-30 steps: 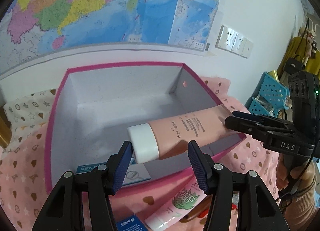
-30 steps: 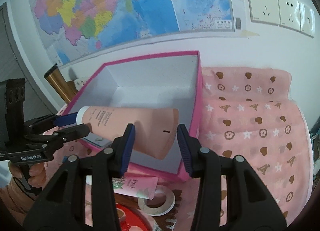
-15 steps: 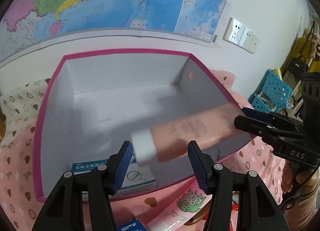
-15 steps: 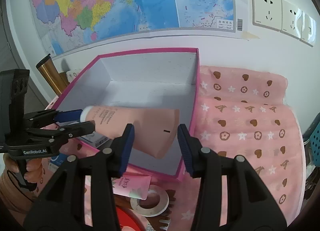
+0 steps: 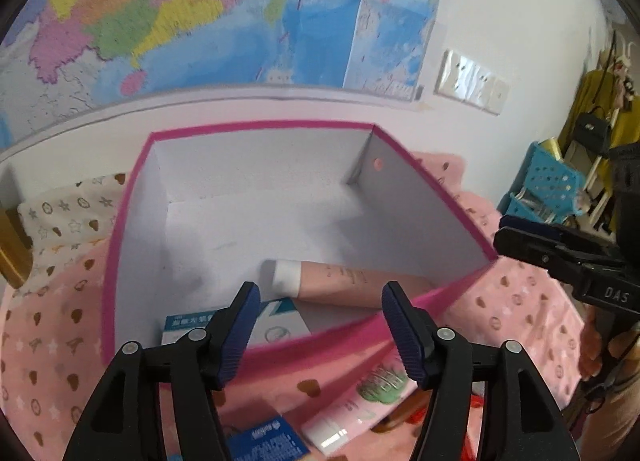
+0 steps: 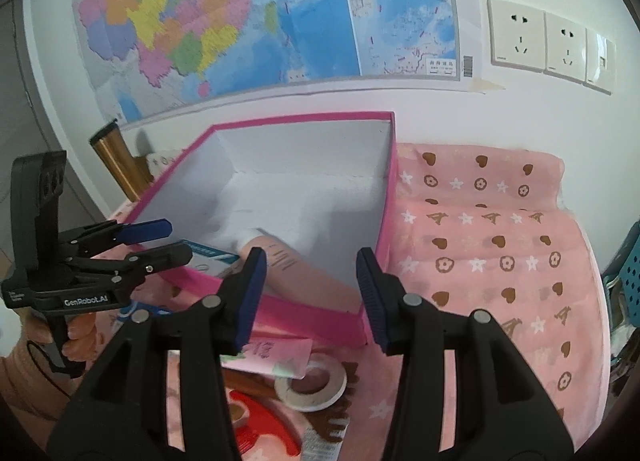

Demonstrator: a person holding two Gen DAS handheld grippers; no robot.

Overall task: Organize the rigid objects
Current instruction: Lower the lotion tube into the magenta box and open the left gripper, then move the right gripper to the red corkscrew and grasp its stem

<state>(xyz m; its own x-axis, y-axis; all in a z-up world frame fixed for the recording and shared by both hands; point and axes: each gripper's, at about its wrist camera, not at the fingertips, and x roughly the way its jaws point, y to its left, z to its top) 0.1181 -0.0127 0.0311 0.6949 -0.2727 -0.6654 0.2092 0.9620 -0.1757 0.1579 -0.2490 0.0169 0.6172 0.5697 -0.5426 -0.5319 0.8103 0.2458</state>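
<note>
A pink tube with a white cap (image 5: 348, 285) lies on the floor of the pink-rimmed white box (image 5: 256, 129), near its front wall; it also shows in the right wrist view (image 6: 296, 269). A blue-and-white carton (image 5: 276, 321) lies beside it in the box. My left gripper (image 5: 318, 325) is open and empty, just in front of the box. My right gripper (image 6: 310, 293) is open and empty above the box's front corner (image 6: 364, 325). Each gripper shows in the other's view, the right one (image 5: 532, 237) and the left one (image 6: 160, 239).
On the pink patterned cloth (image 6: 500, 245) in front of the box lie a pink-and-green tube (image 5: 360, 405), a blue carton (image 5: 268, 441), a tape roll (image 6: 312, 385) and a red object (image 6: 260, 425). A blue perforated basket (image 5: 548, 185) stands at the right. Map and sockets on the wall.
The pink tube was held over the box by my right gripper. That gripper has opened and the tube has dropped onto the box floor. Both grippers have drawn back a little.
</note>
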